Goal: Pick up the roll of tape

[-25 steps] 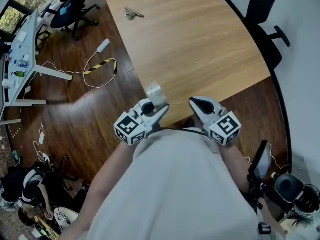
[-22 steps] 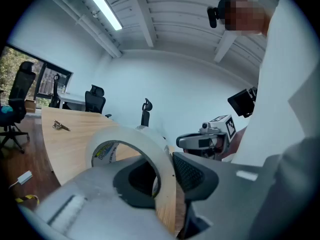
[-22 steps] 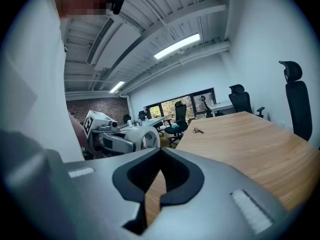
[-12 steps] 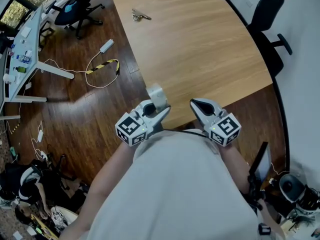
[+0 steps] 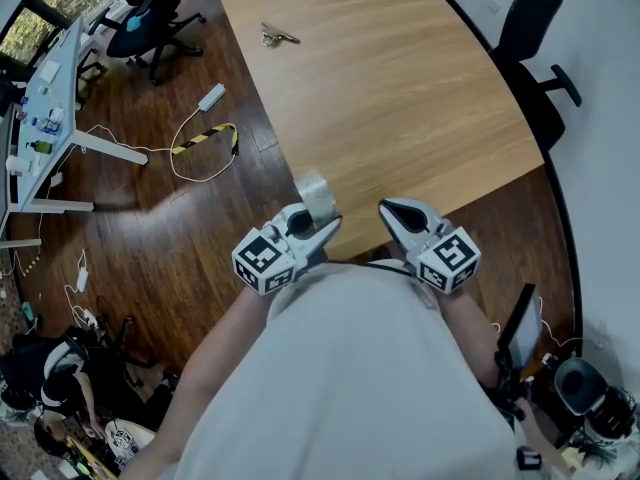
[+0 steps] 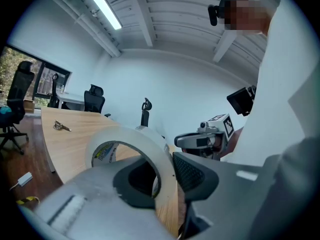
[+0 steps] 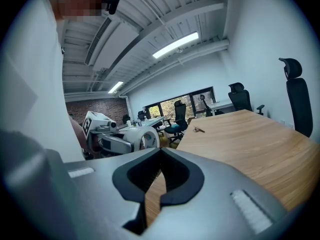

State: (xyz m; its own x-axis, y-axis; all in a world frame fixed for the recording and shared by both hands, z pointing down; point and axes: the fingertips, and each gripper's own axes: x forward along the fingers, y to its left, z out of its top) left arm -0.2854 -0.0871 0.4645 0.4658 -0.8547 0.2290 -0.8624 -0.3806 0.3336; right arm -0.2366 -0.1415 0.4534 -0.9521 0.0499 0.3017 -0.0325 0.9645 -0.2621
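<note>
While the person's pale shirt (image 5: pixel 350 388) fills the bottom of the head view, both grippers sit side by side just above it, near the centre of the frame, pointing toward the near edge of the wooden table (image 5: pixel 400 98). The left gripper (image 5: pixel 322 224) is clenched on the roll of tape (image 5: pixel 314 192). In the left gripper view one jaw reaches through the roll's hole and the ribbed pad of the other presses on its outer face, so the whitish band is pinched between them and the roll stands on edge. In the head view the roll sticks out past the jaw tips at the table's lower-left edge, where the tabletop meets the dark wood floor (image 5: pixel 200 238). The right gripper (image 5: pixel 392 210), just to the right, has its jaws closed together with nothing between them. A small metal object (image 5: pixel 272 35) lies far up the table, and a white cable (image 5: pixel 195 133) loops on the floor at upper left.
</note>
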